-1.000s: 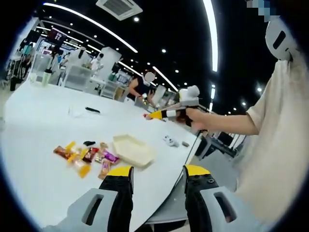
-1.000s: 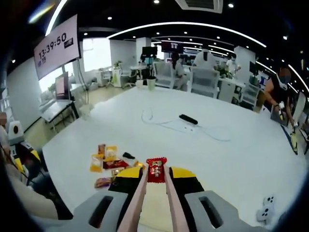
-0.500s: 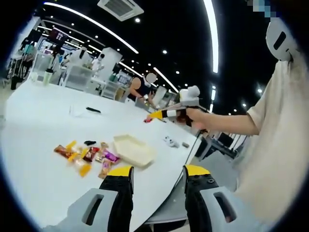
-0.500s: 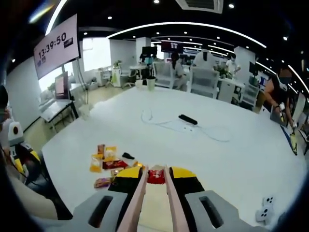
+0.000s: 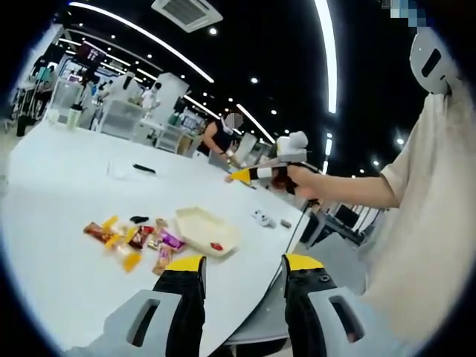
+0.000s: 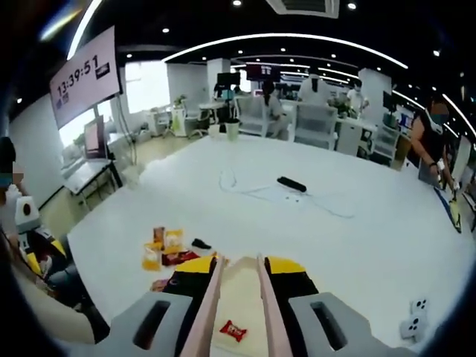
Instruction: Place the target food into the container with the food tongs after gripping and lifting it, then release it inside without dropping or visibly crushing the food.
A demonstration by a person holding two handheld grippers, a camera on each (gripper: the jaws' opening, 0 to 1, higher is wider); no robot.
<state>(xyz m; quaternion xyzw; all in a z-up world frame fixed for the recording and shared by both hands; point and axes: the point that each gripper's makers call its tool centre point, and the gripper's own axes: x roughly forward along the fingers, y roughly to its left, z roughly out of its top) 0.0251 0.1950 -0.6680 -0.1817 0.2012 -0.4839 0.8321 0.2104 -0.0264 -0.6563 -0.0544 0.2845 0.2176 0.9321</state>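
With the tongs (image 6: 236, 297) parted above the red candy (image 6: 233, 330) in the tray (image 5: 206, 231), and the left gripper's (image 5: 242, 269) fingers apart, the tray could be nudged if the tongs were lowered carelessly.

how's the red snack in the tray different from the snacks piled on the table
The red snack lies alone inside the cream tray; the pile of snacks sits on the white table beside the tray. The red snack is one colour; the pile mixes orange, yellow, purple and dark wrappers. Both are small wrapped packets, and neither is held.

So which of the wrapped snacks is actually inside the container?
The small red packet, lying alone in the cream container between the tongs. The other snacks lie on the white table beside it.
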